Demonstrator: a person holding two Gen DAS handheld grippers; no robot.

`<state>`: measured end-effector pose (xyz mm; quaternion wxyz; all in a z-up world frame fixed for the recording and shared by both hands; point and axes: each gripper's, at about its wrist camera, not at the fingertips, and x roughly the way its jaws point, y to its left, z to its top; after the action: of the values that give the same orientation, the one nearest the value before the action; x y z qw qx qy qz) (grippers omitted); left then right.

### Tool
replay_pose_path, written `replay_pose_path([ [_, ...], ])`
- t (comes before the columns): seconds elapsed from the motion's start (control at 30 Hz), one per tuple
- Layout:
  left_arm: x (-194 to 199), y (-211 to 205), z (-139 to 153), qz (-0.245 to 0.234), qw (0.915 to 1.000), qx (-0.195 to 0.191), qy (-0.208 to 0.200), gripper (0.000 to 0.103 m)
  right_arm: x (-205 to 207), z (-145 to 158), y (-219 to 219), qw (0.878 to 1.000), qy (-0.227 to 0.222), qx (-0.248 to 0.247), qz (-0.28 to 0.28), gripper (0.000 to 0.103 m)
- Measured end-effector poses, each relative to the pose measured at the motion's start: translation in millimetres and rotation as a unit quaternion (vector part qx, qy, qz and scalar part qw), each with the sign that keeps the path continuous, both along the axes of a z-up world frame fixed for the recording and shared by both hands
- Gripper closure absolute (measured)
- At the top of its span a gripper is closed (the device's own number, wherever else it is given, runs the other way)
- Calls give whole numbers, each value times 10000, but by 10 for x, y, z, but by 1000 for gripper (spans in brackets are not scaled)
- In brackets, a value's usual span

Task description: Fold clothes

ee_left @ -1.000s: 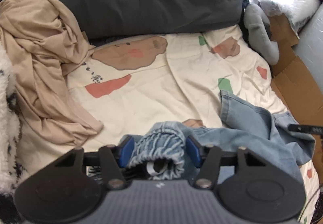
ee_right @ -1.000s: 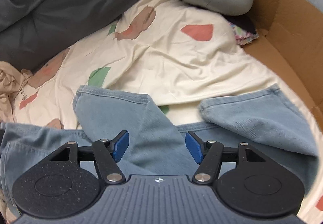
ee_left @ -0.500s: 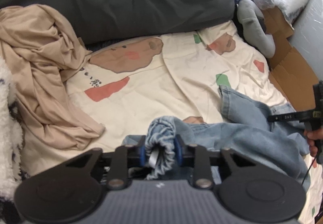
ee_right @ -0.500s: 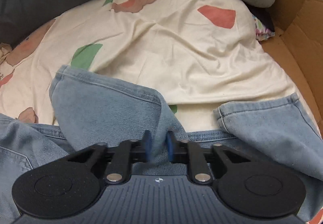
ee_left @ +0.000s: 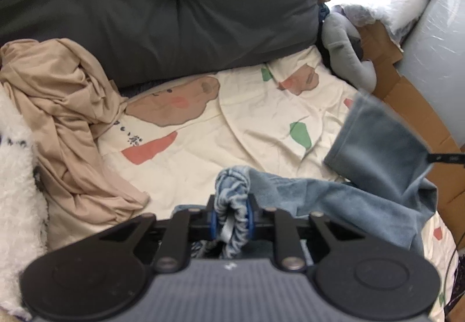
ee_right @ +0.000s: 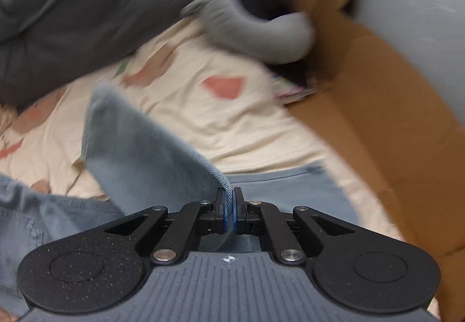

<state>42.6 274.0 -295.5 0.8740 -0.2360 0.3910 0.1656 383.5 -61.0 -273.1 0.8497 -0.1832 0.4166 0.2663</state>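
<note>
The left gripper is clenched on the gathered waistband of the jeans; the right gripper is clamped on a leg hem, raised at ten o'clock. The jeans' long axis is stretched between them across the bed sheet, toward three o'clock from the left gripper.

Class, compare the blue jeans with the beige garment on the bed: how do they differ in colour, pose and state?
The jeans are light blue denim; the beige garment is thin, smooth cloth. The jeans are clamped by the left gripper at the gathered waistband and by the right gripper at a leg hem; the beige garment lies untouched in a crumpled heap. Both rest on the patterned sheet, unfolded.
</note>
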Motion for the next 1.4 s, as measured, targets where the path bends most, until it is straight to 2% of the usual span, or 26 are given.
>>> replay_pose_path([
  [0.23,0,-31,53,9,10000,62,-20,84,135,469,-695,9981,-374,-105,-470,102],
  [0.47,-28,-66,167,-4,9999,113,-63,84,211,680,-1301,9933,-498,-86,-1038,102],
  [0.7,-85,-127,441,-139,9993,197,-286,85,138,692,-1756,9862,-537,128,-1561,102],
  [0.9,-182,-289,657,-325,9984,120,-454,85,-121,610,-2189,9793,-421,194,-1970,102],
  [1.23,-492,-580,939,-633,9976,-93,-277,85,-642,467,-2952,9636,-163,308,-2649,102],
  [1.4,-673,-684,927,-809,9964,-242,-10,86,-913,299,-3280,9546,65,318,-2961,102],
])
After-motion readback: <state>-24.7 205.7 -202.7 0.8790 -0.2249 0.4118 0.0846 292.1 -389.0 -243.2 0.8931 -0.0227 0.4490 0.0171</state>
